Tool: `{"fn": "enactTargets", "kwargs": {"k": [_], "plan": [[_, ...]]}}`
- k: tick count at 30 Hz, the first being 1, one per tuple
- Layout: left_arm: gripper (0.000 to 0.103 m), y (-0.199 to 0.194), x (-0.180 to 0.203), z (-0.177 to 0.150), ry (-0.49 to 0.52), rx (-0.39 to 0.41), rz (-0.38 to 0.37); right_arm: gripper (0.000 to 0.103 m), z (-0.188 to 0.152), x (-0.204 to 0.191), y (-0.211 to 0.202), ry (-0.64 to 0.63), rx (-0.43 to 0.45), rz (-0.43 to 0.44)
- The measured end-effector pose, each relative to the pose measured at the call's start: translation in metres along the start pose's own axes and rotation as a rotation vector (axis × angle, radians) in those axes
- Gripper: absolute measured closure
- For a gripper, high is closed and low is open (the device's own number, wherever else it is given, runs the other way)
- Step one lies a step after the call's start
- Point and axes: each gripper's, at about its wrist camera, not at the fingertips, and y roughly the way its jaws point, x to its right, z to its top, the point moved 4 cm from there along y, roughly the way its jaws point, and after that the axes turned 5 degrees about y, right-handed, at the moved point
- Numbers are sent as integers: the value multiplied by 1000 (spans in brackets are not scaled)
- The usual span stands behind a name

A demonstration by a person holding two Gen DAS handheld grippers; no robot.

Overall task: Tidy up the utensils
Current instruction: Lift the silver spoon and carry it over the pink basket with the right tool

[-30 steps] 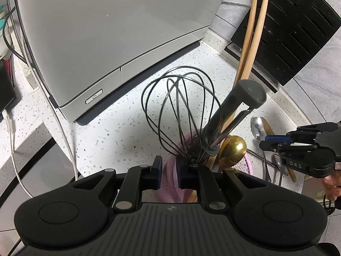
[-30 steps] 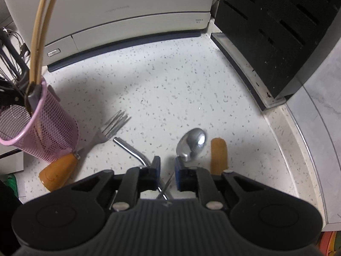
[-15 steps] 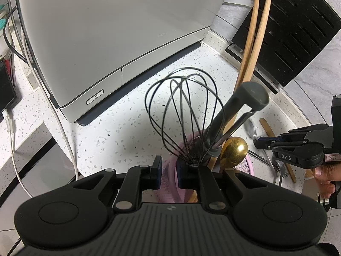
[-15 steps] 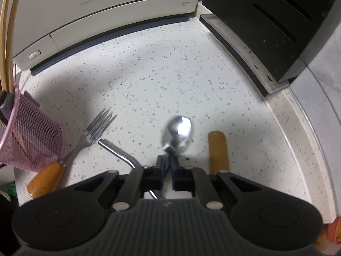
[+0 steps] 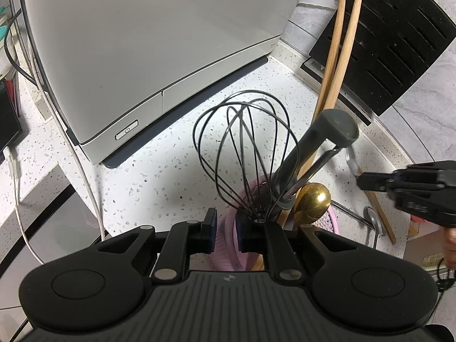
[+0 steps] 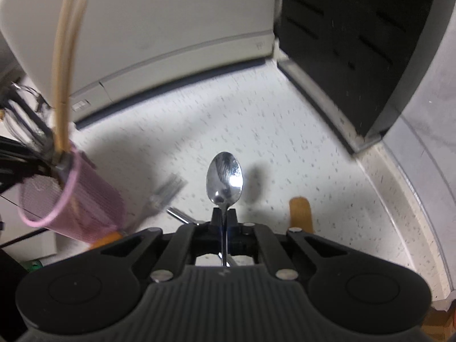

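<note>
Right gripper (image 6: 224,218): jaws pressed together on the neck of a steel spoon (image 6: 224,178). That spoon's handle runs back between the fingers toward the holder's hand; its bowl points straight ahead, away from the hand, concave face up to the lens. Its long axis lies along the gripper's own line, tilted down toward the speckled counter (image 6: 256,131), and the bowl appears clear of the surface.

Left gripper (image 5: 225,229): jaws nearly closed on the near rim of the pink mesh holder (image 5: 332,221), pinching it steady. This hand is at the holder; the right one is off to its right side, well apart.

From the right gripper, the holder sits to the left and slightly ahead, mouth tipped toward it. In my judgement the spoon must swing left and stand handle-down or bowl-down to enter.

Holder already crowded: whisk (image 5: 245,154), grey-handled tool (image 5: 313,154), gold spoon (image 5: 313,202), chopsticks (image 5: 339,57).

On the counter beyond: fork (image 6: 166,192), blurred.
</note>
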Motion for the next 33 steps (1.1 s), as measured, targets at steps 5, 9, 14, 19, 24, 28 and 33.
{"fn": "enactTargets", "kwargs": {"k": [5,9,14,19,24,28,33], "plan": [[89,0,1,0,0,-2,2,103,10,-23,-43,-27,105,73],[89,0,1,0,2,-2,1,103,16,-51,-72,-68,174,176],[89,0,0,0,-2,0,-2,103,11,-87,-81,-150,148,240],[89,-1,-1,0,-3,3,-7,103,-4,-106,-58,-246,18,213],[89,-1,1,0,1,2,-12,103,-9,-125,-50,-407,-81,151],[89,1,2,1,4,-1,-9,103,-13,-143,-50,-607,-156,64],[89,1,2,0,9,0,-7,103,-5,-163,-47,-829,-222,-12]]}}
